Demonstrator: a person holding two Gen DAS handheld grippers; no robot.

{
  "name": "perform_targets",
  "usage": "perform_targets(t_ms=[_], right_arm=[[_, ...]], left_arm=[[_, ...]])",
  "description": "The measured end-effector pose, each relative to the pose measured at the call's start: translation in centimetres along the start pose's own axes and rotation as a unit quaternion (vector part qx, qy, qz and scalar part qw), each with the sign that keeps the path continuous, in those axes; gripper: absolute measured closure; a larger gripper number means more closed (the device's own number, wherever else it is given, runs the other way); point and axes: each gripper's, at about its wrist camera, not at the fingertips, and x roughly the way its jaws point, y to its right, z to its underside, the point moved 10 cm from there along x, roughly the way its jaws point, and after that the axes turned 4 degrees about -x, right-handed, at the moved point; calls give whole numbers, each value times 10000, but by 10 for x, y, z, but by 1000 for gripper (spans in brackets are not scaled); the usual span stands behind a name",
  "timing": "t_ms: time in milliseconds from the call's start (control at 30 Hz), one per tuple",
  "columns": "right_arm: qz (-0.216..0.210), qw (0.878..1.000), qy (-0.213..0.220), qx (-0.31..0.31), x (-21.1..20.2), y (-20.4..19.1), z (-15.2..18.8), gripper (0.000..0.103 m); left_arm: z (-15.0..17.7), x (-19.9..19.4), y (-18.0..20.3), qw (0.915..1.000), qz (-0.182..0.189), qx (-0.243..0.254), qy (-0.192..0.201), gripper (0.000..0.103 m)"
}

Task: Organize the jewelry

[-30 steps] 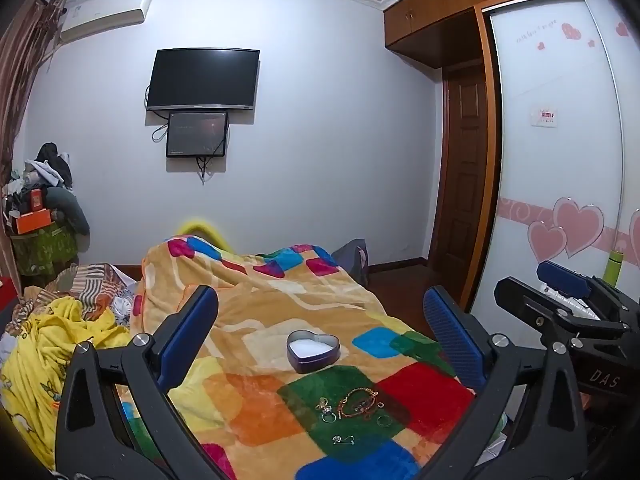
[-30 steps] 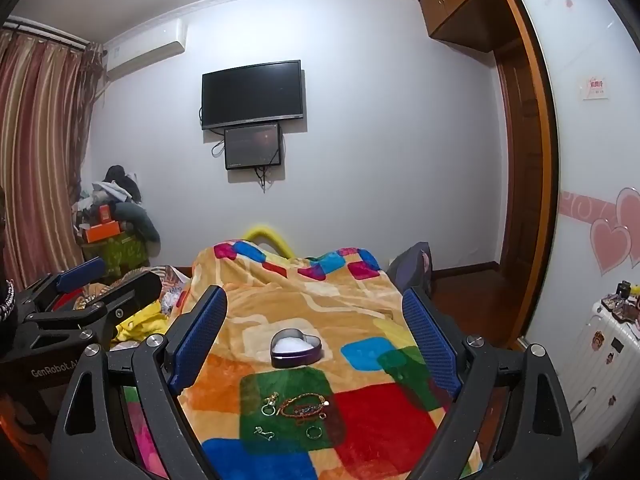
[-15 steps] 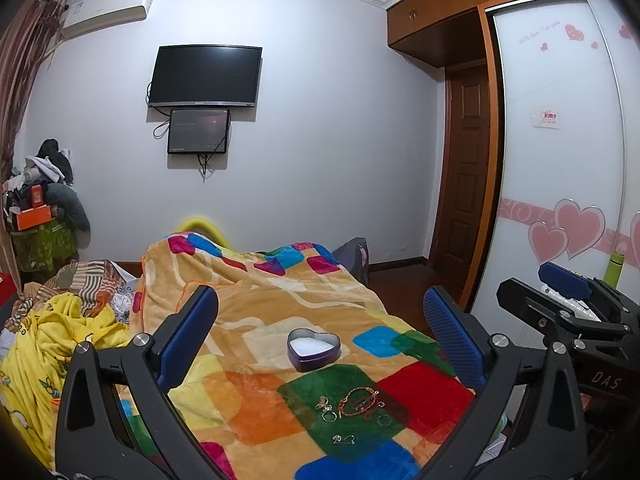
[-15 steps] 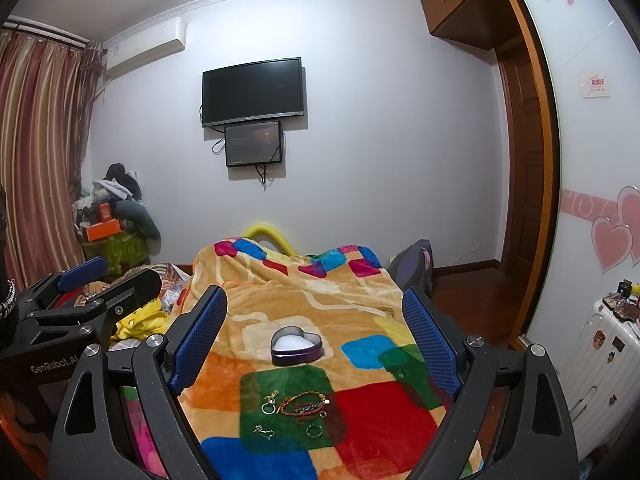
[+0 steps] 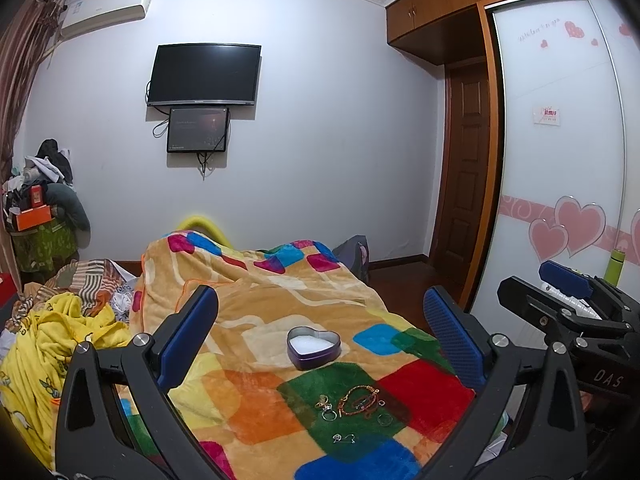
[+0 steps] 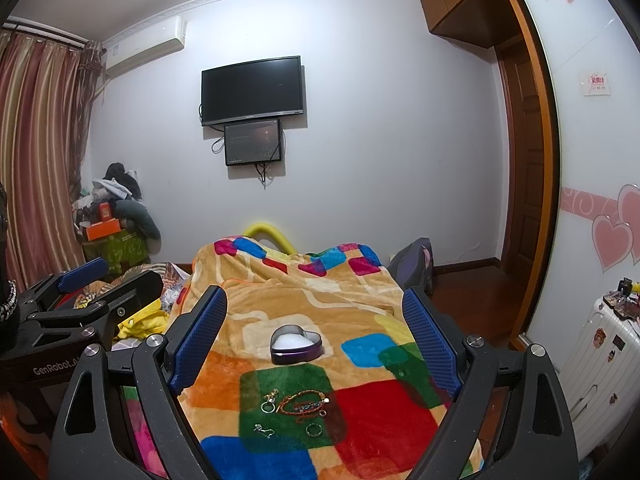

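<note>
A purple heart-shaped tin (image 5: pixel 314 348) (image 6: pixel 295 345) with a white inside sits lidless on the colourful blanket (image 5: pixel 260 308). Nearer me, on the green patch, lie a red and gold bracelet (image 5: pixel 357 399) (image 6: pixel 305 401), two rings (image 5: pixel 329 415) (image 5: pixel 385 419) and a small silver piece (image 5: pixel 344 437). My left gripper (image 5: pixel 320 332) hangs open above the blanket, well short of the jewelry. My right gripper (image 6: pixel 316 334) is open too, held at a similar height. Each gripper shows at the edge of the other's view.
The blanket (image 6: pixel 304 304) covers a bed. A yellow cloth (image 5: pixel 48 340) and other clothes are heaped to the left. A wardrobe with heart decals (image 5: pixel 560 160) and a white suitcase (image 6: pixel 600 344) stand on the right. A TV (image 5: pixel 205 74) hangs on the far wall.
Both views have shifted only slightly. The jewelry and the tin have not moved, and both grippers stay open.
</note>
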Motion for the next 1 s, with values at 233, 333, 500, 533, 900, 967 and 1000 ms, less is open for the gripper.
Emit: perform_targets(t_ms=[233,333,500,533,900,967,1000], right_arm=[[-2,10000,-10,0,0,1,-1,15],[-4,10000,-14,-1,1,0,3,15],[-8,10000,-21,3,2,0,4,15],[-8,10000,-19,5,2,0,4,15],[-10,10000,-27,6,1,0,5,15],[-12,10000,-24,7,1,-1,6,15],[-12,10000,-27,7,2,-1,6,15]], left_arm=[[2,1,1,10000,-13,13,-17,0],[3,1,1,10000,-11,10,-29,0],[3,1,2,10000,-12,12,-34,0],[3,2,2,10000,-13,13,-32,0],[2,2,3,10000,-17,20,-34,0],[2,2,3,10000,-16,19,-34,0],[2,2,3,10000,-15,19,-36,0]])
